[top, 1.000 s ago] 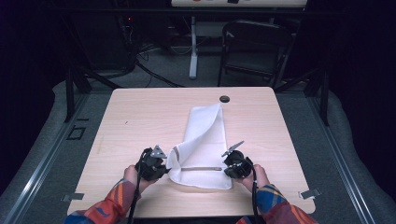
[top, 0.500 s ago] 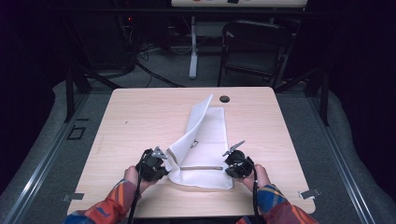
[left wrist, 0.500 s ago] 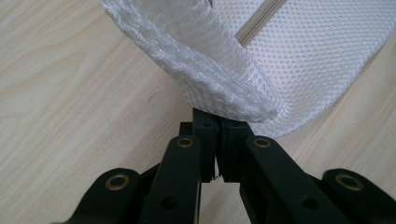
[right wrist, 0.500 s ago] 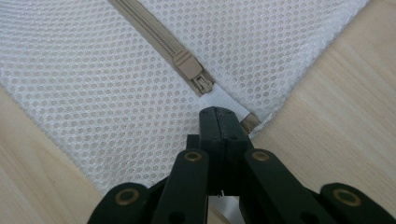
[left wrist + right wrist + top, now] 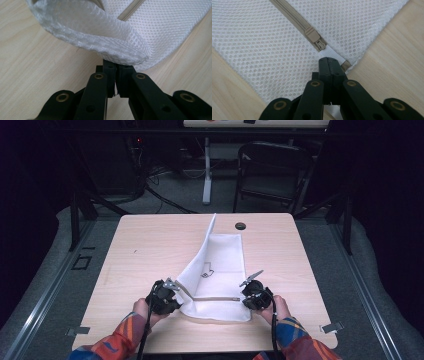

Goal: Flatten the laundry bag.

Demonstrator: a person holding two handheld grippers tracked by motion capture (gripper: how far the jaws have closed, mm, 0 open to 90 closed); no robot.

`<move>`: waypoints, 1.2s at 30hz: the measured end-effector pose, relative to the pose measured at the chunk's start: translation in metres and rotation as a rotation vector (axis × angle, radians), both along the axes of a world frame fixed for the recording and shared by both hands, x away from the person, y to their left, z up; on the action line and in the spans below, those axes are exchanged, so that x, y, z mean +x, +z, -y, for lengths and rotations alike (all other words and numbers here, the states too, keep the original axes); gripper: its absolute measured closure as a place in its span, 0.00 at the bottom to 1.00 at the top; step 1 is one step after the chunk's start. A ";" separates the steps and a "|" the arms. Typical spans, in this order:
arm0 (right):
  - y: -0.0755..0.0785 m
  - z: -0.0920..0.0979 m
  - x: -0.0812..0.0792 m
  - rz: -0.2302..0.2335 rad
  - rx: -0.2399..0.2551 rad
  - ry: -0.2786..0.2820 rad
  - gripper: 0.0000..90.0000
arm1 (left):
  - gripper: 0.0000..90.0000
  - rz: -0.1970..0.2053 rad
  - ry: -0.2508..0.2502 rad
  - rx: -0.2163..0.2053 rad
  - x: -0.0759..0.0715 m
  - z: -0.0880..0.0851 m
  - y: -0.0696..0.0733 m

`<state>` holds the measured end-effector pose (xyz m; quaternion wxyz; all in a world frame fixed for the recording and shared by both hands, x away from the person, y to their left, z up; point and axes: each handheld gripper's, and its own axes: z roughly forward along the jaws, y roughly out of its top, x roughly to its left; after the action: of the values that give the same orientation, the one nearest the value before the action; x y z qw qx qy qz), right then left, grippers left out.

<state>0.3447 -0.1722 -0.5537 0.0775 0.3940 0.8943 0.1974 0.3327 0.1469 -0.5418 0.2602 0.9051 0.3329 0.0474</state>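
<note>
White mesh bag (image 5: 220, 265) on the worktop (image 5: 150, 245): left gripper (image 5: 116, 68) clamps its lifted near corner; right gripper (image 5: 329, 66) clamps the edge beside the zipper (image 5: 312, 33).

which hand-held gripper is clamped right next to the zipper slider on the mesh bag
The right hand-held gripper. Its shut jaws pinch the white mesh bag just beside the tan zipper slider; the left hand-held gripper grips the bag's folded edge.

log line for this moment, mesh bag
left gripper: shut on mesh bag edge | right gripper: shut by zipper end
</note>
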 end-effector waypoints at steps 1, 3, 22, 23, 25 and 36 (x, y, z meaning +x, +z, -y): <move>0.000 0.000 0.000 0.000 0.000 0.000 1.00 | 0.97 0.000 0.000 0.000 0.000 0.000 0.000; 0.001 0.001 0.001 0.000 -0.009 0.000 1.00 | 0.97 -0.003 -0.009 0.004 0.000 0.001 0.000; 0.000 0.011 0.004 0.010 -0.006 0.013 1.00 | 0.75 -0.081 -0.102 -0.036 -0.014 0.002 0.012; 0.000 0.011 0.004 0.010 -0.006 0.013 1.00 | 0.72 -0.082 -0.096 -0.051 -0.018 0.000 0.016; 0.000 0.012 0.004 0.009 -0.002 0.012 1.00 | 0.64 -0.077 -0.090 -0.064 -0.022 -0.001 0.019; 0.007 0.010 0.003 -0.009 0.016 0.033 0.75 | 0.27 -0.005 -0.087 -0.127 -0.035 -0.001 0.040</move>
<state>0.3481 -0.1826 -0.5464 0.0670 0.3807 0.8994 0.2042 0.2981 0.1481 -0.5022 0.3181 0.9005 0.2962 0.0123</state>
